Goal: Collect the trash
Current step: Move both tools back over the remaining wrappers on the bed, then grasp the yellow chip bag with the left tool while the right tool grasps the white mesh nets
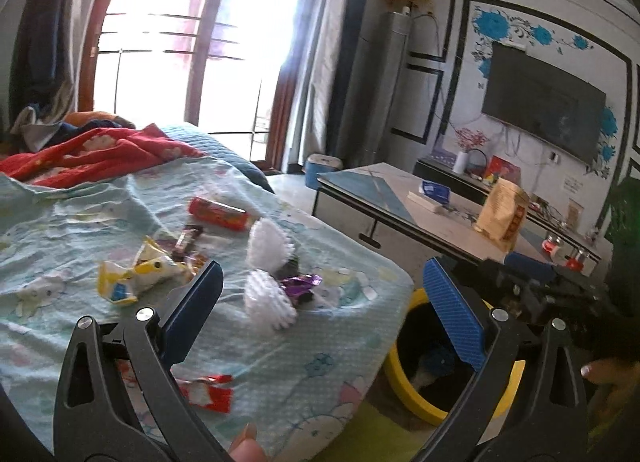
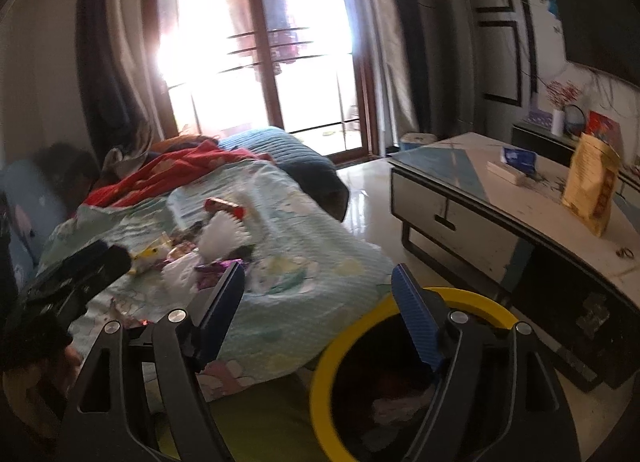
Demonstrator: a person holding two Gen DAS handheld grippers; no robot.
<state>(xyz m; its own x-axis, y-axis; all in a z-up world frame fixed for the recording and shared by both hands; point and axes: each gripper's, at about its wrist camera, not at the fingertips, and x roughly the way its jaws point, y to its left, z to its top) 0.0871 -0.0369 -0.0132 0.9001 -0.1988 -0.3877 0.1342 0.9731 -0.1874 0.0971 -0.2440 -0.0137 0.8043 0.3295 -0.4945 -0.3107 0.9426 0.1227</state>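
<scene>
We are holding both claws released and empty, the left claw [image 1: 320,302] over the bed's [image 1: 280,342] wrappers [image 1: 136,274] and the right claw [image 2: 320,302] above the yellow-rimmed bin [image 2: 320,362] at the bed's right, ready for dropping trash in.

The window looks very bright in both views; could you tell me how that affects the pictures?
Left wrist view: the window is blown out white, yet the wrappers on the bedspread stay readable. Right wrist view: the same glare leaves the room dim, the bin interior dark, edges soft.
</scene>
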